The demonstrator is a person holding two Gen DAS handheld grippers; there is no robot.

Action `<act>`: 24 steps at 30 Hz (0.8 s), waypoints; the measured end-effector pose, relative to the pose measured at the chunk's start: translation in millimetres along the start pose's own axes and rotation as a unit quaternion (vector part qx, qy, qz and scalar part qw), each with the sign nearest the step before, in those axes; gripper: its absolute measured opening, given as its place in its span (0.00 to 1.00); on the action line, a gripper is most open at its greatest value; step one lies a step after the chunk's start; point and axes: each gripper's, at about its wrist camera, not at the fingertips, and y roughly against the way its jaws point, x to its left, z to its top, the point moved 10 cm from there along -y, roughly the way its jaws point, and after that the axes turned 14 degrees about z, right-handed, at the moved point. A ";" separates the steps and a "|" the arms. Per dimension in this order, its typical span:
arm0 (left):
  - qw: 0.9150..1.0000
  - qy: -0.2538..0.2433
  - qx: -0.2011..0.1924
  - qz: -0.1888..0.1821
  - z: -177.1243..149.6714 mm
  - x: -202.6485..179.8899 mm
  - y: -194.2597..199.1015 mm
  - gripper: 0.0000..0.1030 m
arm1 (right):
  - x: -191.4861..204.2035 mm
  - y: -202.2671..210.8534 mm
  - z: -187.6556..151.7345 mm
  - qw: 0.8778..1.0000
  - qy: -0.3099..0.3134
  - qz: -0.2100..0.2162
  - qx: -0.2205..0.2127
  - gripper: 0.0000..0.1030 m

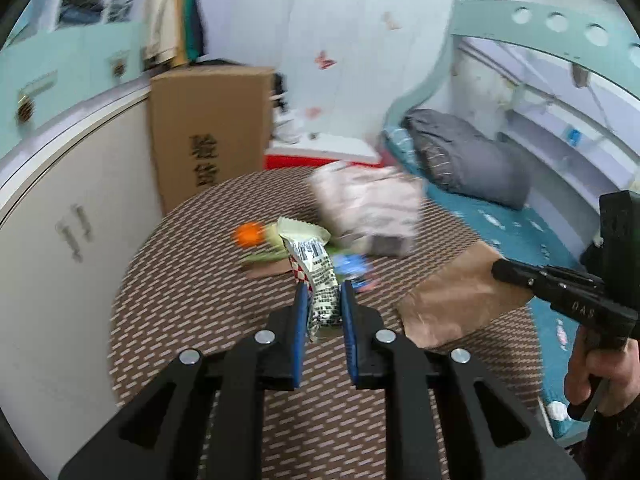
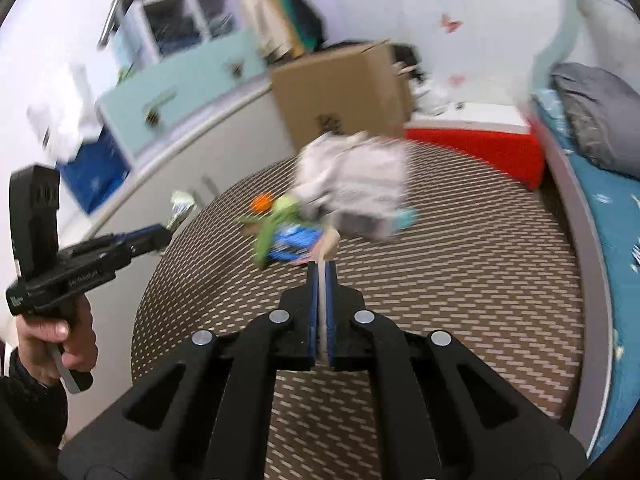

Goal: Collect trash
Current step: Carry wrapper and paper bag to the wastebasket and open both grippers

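I am holding a printed snack wrapper (image 1: 316,280) clamped in the left tongs (image 1: 323,292), lifted clear of the round table (image 1: 192,304), while the right tongs (image 2: 321,270) are pressed together on the edge of a brown paper bag (image 1: 460,296), which I am judging to be the trash bag. The wrapper is pinched near one end only, so it is likely to slip or flutter loose if I am swinging too fast toward the bag. The bag is looking flat with its mouth not clearly open, so the wrapper may be landing on top instead of inside. More trash is lying mid-table: an orange cap-like piece (image 1: 248,234), a green scrap (image 2: 276,224), a blue packet (image 2: 296,242) and a crumpled whitish bundle (image 1: 368,208), all blurred; brushing them could be knocking pieces off the rim. The table is wearing a brown woven-pattern cover. Around it I am seeing a cardboard box (image 1: 208,136), pale cabinets (image 1: 76,200), a red-sided platform (image 2: 476,152) and a bed (image 1: 516,220) with a grey duvet (image 1: 464,156).
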 end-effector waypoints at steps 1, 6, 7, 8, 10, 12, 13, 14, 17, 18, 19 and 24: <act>1.000 -0.005 -0.003 -0.008 4.5 -11.6 0.7 0.15 | -13.1 17.9 4.3 1.000 -0.007 -0.011 -0.015 0.03; 0.997 -0.045 -0.013 -0.060 28.1 -98.7 -2.0 0.15 | -73.7 86.6 13.7 0.995 -0.046 -0.051 -0.068 0.03; 0.996 -0.052 -0.013 -0.069 30.0 -114.1 -3.1 0.15 | -85.6 98.3 12.4 0.994 -0.051 -0.057 -0.074 0.03; 0.995 -0.060 -0.013 -0.082 32.6 -134.6 -4.9 0.15 | -90.8 107.7 12.0 0.993 -0.055 -0.062 -0.079 0.03; 0.992 -0.072 -0.009 -0.100 33.5 -162.2 -8.1 0.15 | -107.8 127.4 10.6 0.991 -0.063 -0.071 -0.090 0.03; 0.989 -0.087 -0.003 -0.118 32.1 -192.4 -11.2 0.15 | -125.4 142.1 8.8 0.989 -0.069 -0.088 -0.095 0.03; 0.988 -0.093 -0.002 -0.124 30.7 -204.0 -12.5 0.15 | -135.2 149.9 6.6 0.988 -0.074 -0.096 -0.098 0.03; 0.986 -0.100 0.001 -0.133 29.9 -220.2 -14.6 0.15 | -145.6 157.0 4.9 0.986 -0.079 -0.103 -0.100 0.03; 0.981 -0.117 0.011 -0.155 27.7 -259.4 -22.7 0.15 | -178.1 174.4 0.3 0.982 -0.099 -0.123 -0.106 0.03; 0.979 -0.122 0.014 -0.160 27.2 -270.6 -25.0 0.15 | -190.3 178.5 -2.2 0.980 -0.108 -0.129 -0.107 0.03; 0.977 -0.129 0.017 -0.166 26.4 -283.7 -28.0 0.15 | -200.4 181.4 -4.6 0.978 -0.117 -0.134 -0.107 0.03; 0.968 -0.161 0.043 -0.188 21.1 -350.0 -51.8 0.15 | -263.4 181.5 -33.0 0.969 -0.173 -0.146 -0.097 0.03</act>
